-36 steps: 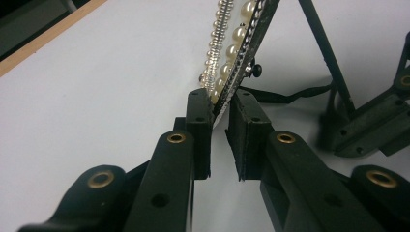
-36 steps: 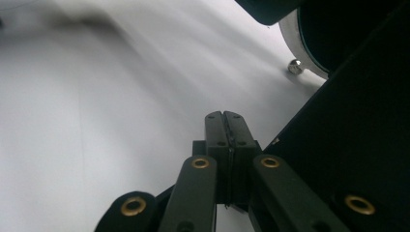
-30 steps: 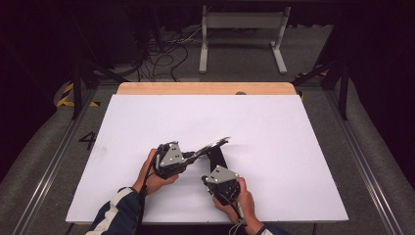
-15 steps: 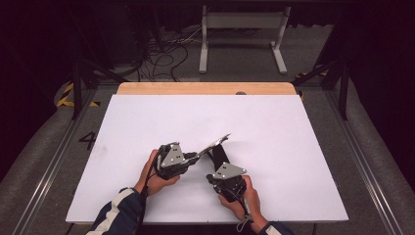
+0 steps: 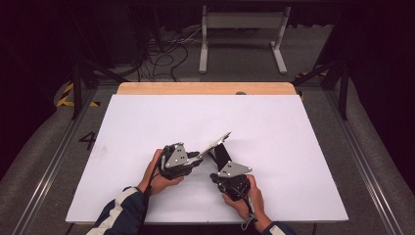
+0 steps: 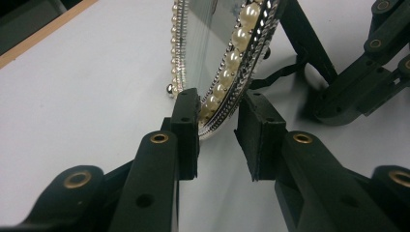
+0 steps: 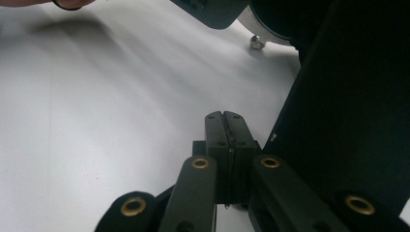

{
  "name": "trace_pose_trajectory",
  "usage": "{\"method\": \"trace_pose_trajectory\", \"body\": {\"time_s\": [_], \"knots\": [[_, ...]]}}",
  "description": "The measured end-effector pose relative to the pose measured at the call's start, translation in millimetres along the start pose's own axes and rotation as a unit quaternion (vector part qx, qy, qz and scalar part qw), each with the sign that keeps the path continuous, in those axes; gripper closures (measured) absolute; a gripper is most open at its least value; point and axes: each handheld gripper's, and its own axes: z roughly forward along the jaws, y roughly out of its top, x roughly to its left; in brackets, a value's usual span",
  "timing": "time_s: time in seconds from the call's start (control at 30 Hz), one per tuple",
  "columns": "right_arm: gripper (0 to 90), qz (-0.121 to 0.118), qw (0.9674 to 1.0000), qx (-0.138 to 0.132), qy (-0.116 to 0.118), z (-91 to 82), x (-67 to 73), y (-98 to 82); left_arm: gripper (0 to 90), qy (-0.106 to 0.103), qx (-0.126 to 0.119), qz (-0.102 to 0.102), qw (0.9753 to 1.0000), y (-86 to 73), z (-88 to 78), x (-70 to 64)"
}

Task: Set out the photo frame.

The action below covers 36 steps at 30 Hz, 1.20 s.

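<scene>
White tabletop (image 5: 147, 122) near its front edge: pearl-rimmed frame (image 6: 232, 58) stands tilted, left gripper (image 6: 217, 133) jaws just opening, one pad touching its rim; right gripper (image 7: 225, 145) jaws pressed shut, empty.

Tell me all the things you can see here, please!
picture frame: one, silver with pearls, tilted up at the table's middle
frame's prop: one, black, behind the frame
table sheet: one, white, under everything
wooden edge: one, tan, at the far side
cables: several, dark, on the floor behind
metal stand: one, white, on the far floor
left gripper: one, black, jaws just been opening, frame's edge between them
right gripper: one, black, shut, beside the prop
hands: two, each holding a gripper
</scene>
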Motion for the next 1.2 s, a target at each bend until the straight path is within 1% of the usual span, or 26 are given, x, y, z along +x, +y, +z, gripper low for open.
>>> {"method": "trace_pose_trajectory", "body": {"time_s": [0.03, 0.13, 0.2, 0.3, 0.33, 0.37, 0.4, 0.47, 0.5, 0.57, 0.63, 0.7, 0.77, 0.8, 0.9, 1.0, 1.03, 1.07, 1.13, 1.2], "knots": [[90.0, 0.001, 1.0000, 0.000, 0.000, -0.5, -0.6, -0.6, 69.6, 0.001, -0.003, -0.002, 1.0000, 0.5, 1.3, 0.0], [90.0, 0.004, 1.0000, 0.001, 0.001, -1.6, -2.3, -2.3, 66.3, -0.002, 0.003, -0.003, 1.0000, 1.7, 6.4, -0.1], [90.0, 0.004, 1.0000, 0.002, -0.001, -2.7, -3.3, -3.3, 62.3, -0.002, 0.005, -0.004, 1.0000, 2.1, 9.8, -0.3], [90.0, 0.012, 0.9999, -0.003, -0.006, -5.0, -4.7, -5.5, 62.0, -0.008, 0.004, -0.013, 0.9999, 1.0, 15.1, 1.5], [90.0, 0.015, 0.9999, -0.005, -0.006, -6.2, -5.1, -6.3, 61.5, -0.007, 0.005, -0.013, 0.9999, 0.9, 15.5, 1.7], [90.0, 0.015, 0.9998, -0.005, -0.007, -6.9, -5.1, -6.6, 61.3, -0.010, 0.001, -0.014, 0.9999, 0.9, 16.1, 2.4], [90.0, 0.016, 0.9998, -0.006, -0.008, -7.9, -5.2, -6.9, 62.3, -0.011, -0.003, -0.014, 0.9998, 0.8, 15.9, 2.2], [90.0, 0.017, 0.9998, -0.007, -0.010, -8.7, -5.4, -7.4, 66.6, -0.008, -0.004, -0.008, 0.9999, 1.1, 15.4, 2.6], [90.0, 0.019, 0.9997, -0.008, -0.011, -8.8, -5.5, -7.4, 68.2, -0.008, -0.007, -0.010, 0.9999, 0.8, 15.0, 3.1], [90.0, 0.021, 0.9996, -0.011, -0.015, -10.1, -6.1, -6.8, 68.8, -0.009, -0.007, -0.010, 0.9999, 0.6, 14.3, 3.2], [90.0, 0.027, 0.9993, -0.018, -0.017, -12.7, -8.2, -5.6, 69.5, -0.003, -0.002, -0.004, 1.0000, 1.2, 13.8, 2.5], [90.0, 0.033, 0.9990, -0.026, -0.015, -14.6, -9.4, -5.0, 70.2, -0.005, 0.001, 0.003, 1.0000, 1.1, 14.8, 2.7], [90.0, 0.028, 0.9984, -0.039, -0.030, -16.8, -6.0, -3.9, 70.3, -0.011, -0.004, -0.003, 0.9999, -0.6, 14.9, 4.7], [90.0, 0.025, 0.9983, -0.043, -0.030, -17.3, -4.4, -3.0, 70.2, -0.011, -0.004, -0.004, 0.9999, -0.6, 14.8, 5.1], [90.0, 0.017, 0.9986, -0.043, -0.027, -17.3, -1.2, -1.3, 70.8, -0.008, -0.003, -0.004, 1.0000, 0.0, 15.1, 4.0], [90.0, 0.022, 0.9987, -0.038, -0.025, -15.3, -2.7, -1.6, 71.6, -0.001, 0.002, 0.007, 1.0000, 1.2, 14.8, 3.0], [90.0, 0.024, 0.9986, -0.039, -0.025, -15.3, -3.5, -1.9, 71.9, 0.002, 0.004, 0.011, 0.9999, 1.9, 14.8, 2.3], [90.0, 0.025, 0.9982, -0.049, -0.025, -17.0, -3.9, -1.9, 72.2, 0.004, 0.006, 0.014, 0.9999, 2.6, 14.6, 1.5], [90.0, 0.019, 0.9979, -0.057, -0.025, -19.9, -3.1, 0.0, 72.4, 0.002, 0.008, 0.017, 0.9998, 3.2, 14.3, 0.5], [90.0, 0.016, 0.9980, -0.056, -0.022, -20.5, -2.1, 1.7, 72.6, 0.003, 0.009, 0.019, 0.9998, 3.5, 14.2, -0.2]]}}
